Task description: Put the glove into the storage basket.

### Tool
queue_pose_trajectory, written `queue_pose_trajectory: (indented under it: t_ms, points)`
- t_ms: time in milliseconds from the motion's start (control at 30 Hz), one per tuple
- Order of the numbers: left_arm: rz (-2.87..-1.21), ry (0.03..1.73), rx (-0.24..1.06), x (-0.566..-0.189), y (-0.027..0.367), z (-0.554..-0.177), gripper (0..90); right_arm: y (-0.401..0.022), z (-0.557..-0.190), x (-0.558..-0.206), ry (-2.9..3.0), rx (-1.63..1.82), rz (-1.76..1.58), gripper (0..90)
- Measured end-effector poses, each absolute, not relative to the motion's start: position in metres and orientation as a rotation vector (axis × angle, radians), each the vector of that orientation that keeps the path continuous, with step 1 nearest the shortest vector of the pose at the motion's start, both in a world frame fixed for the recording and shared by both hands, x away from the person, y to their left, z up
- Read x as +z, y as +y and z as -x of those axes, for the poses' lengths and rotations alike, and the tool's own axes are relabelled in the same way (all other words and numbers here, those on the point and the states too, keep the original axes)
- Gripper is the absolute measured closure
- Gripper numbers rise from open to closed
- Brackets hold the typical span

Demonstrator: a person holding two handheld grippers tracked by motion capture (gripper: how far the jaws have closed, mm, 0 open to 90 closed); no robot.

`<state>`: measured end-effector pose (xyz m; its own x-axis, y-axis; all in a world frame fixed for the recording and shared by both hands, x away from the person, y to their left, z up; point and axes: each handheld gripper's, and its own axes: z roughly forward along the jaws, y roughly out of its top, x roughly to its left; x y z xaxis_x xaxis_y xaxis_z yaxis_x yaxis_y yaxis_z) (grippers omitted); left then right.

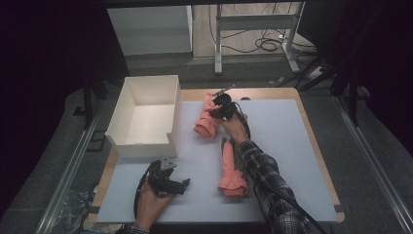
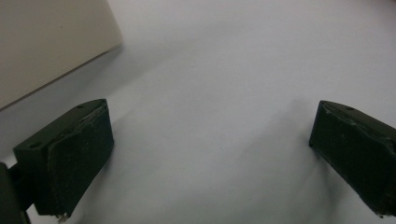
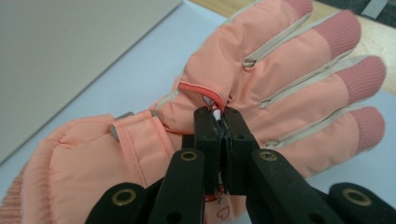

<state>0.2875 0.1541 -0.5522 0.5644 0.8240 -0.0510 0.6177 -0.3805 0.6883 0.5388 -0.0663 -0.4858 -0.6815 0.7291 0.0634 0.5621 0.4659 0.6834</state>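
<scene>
We are pinching the far pink glove [image 3: 261,88] in the right gripper [image 3: 223,122]; next, lifting toward the white box [image 1: 146,114] upper left; left gripper [image 2: 210,154] waiting wide.

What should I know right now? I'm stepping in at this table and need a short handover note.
Right gripper: fingers shut on the far glove, pinching a fold near its red-edged zip; the glove lies on the white mat beside the box.
Left gripper: open, nothing between the fingers, resting low over the mat in front of the white box.
Near glove: lies flat on the mat beside the right forearm, untouched.
Done: first glove gripped.
Left: probably lift it into the box, which looks empty, then fetch the second glove.
</scene>
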Motion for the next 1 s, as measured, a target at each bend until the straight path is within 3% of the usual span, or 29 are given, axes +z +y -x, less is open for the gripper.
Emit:
queue_pose_trajectory:
  t_ms: [467, 1000]
  points:
    - [-2.127, 1.148, 0.397, -0.552, 0.154, -0.288, 0.0, -0.082, -0.502, -0.43, 2.524, 1.16, -0.954, 85.8]
    - [-2.128, 1.147, 0.398, -0.552, 0.154, -0.287, 0.0, -0.11, -0.451, -0.405, 2.529, 1.179, -0.843, 85.6]
